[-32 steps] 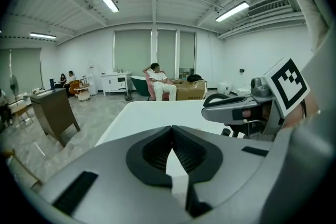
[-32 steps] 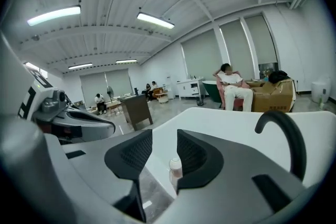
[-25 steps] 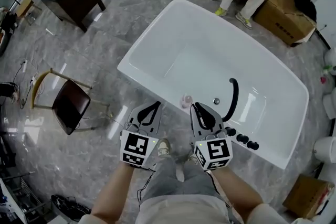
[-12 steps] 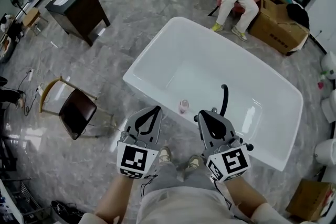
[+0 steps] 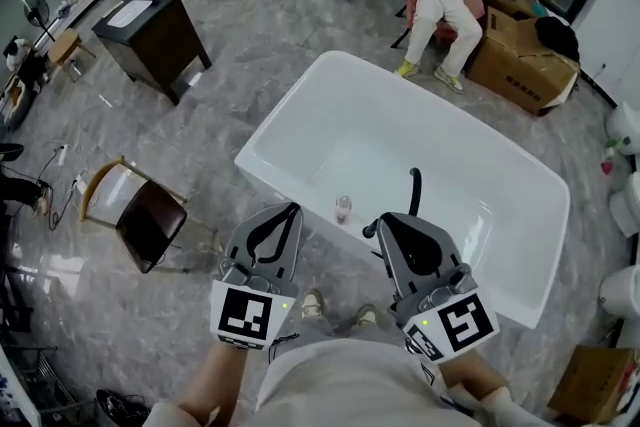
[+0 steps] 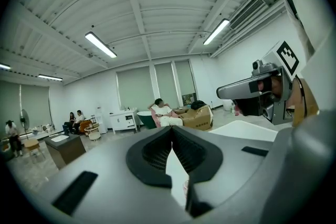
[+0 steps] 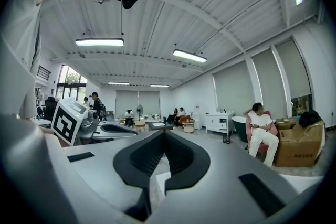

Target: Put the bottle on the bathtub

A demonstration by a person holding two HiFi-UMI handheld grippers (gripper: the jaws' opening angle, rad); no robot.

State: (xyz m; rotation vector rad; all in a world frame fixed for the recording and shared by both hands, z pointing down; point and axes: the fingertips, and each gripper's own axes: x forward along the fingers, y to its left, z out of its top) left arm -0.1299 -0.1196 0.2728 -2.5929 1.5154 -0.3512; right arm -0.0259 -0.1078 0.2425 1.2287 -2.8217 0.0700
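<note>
A small clear bottle with a pinkish tint (image 5: 343,207) stands upright on the near rim of the white bathtub (image 5: 300,177). My left gripper (image 5: 292,208) hangs just short of that rim, to the bottle's left, jaws shut and empty. To the bottle's right is my right gripper (image 5: 384,219), also shut with nothing in it. In the left gripper view the left gripper (image 6: 171,129) points level across the room, with the right gripper (image 6: 252,93) at its side. The right gripper view shows the right gripper (image 7: 165,134) with its jaws closed.
A black faucet (image 5: 412,186) rises from the tub's near rim right of the bottle. A brown chair (image 5: 150,221) stands on the marble floor at left, a dark cabinet (image 5: 160,37) beyond it. A seated person (image 5: 440,0) and cardboard boxes (image 5: 520,55) are past the tub.
Both grippers have drawn back from the tub rim and risen toward the head camera. The bottle stays on the rim, apart from them. The head view has tipped up.
</note>
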